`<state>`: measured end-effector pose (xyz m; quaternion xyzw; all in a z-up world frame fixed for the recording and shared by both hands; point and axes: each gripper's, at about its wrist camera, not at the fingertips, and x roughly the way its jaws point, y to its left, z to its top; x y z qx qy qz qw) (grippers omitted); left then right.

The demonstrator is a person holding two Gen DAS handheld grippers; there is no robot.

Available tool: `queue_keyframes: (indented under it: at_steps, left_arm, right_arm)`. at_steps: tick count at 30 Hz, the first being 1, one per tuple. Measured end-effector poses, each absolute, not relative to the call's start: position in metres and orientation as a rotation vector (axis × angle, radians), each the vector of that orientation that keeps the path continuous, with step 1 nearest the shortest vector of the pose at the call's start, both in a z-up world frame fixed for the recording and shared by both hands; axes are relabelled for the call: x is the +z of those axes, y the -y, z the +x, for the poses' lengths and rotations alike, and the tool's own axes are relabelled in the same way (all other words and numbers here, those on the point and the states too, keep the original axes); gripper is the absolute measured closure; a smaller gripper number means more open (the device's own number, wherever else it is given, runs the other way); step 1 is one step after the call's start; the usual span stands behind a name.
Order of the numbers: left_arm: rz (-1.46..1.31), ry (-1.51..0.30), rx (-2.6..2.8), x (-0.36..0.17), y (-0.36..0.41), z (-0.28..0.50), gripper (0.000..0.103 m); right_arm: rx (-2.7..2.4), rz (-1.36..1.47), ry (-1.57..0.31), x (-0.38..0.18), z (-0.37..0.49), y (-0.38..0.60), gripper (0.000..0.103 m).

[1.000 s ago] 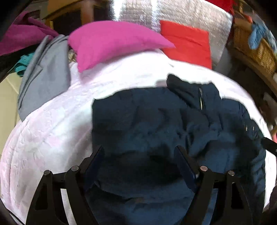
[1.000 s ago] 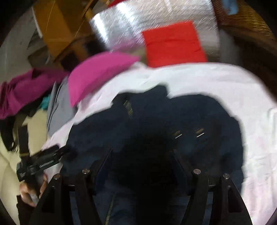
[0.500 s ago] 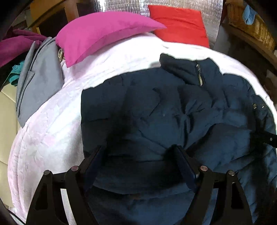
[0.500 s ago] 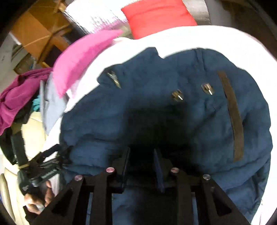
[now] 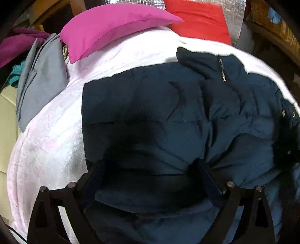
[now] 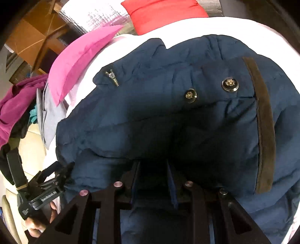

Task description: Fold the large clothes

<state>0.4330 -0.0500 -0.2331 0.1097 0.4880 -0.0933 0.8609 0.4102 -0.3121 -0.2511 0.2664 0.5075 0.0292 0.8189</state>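
Closest in my left wrist view, the left gripper (image 5: 150, 169) stands wide apart over the navy jacket (image 5: 168, 122), fingers (image 5: 208, 180) low over the padded fabric with a fold lying between them — nothing pinched that I can see. In my right wrist view, the right gripper (image 6: 152, 178) has its fingers narrowed to a small gap; dark jacket (image 6: 168, 116) fabric fills that gap, but shadow hides whether they actually clamp it — I cannot tell.

Only the right view shows the left gripper (image 6: 54, 180) from outside, low at the jacket's near-left edge, with the hand (image 6: 37, 223) wrapped around its handle. It also shows two gold buttons (image 6: 229, 84) and a brown trim strip (image 6: 264, 122) down the jacket's right side; in the left view the buttons are tiny specks at the far right edge.

Both views show the collar zipper (image 5: 222, 72) at the jacket's far end. The jacket lies spread on the pale quilt (image 5: 46, 140). Beyond it, a pink pillow (image 5: 112, 26) and red pillow (image 5: 200, 20) sit at the quilt's far end, against silver foil sheeting (image 6: 93, 16). A grey garment (image 5: 43, 78) and a magenta cloth (image 6: 15, 105) lie far left.
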Motion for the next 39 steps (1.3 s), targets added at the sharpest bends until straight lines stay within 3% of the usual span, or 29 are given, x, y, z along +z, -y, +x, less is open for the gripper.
queue_keyframes:
  at_steps: [11,17,25,28,29,39]
  left_arm:
    - [0.147,-0.902,-0.163,-0.2,0.033,0.428,0.006]
    - [0.143,-1.042,-0.127,-0.23,0.028,0.442,0.006]
    - [0.089,-0.974,-0.11,-0.212,0.019,0.442,0.006]
    - [0.053,-0.942,-0.082,-0.204,0.012,0.444,0.006]
    - [0.044,-0.947,-0.069,-0.205,0.01,0.446,0.006]
    - [0.111,-1.026,-0.021,-0.227,0.02,0.457,0.006]
  right_arm:
    - [0.003,0.538,-1.003,-0.204,0.372,0.357,0.072]
    - [-0.013,0.629,-1.083,-0.245,0.374,0.376,0.071]
    - [0.01,0.603,-1.0,-0.207,0.382,0.381,0.07]
    - [0.005,0.591,-0.946,-0.187,0.399,0.381,0.046]
    - [0.002,0.578,-0.937,-0.184,0.406,0.379,0.042]
    - [0.01,0.454,-1.018,-0.235,0.457,0.342,0.048]
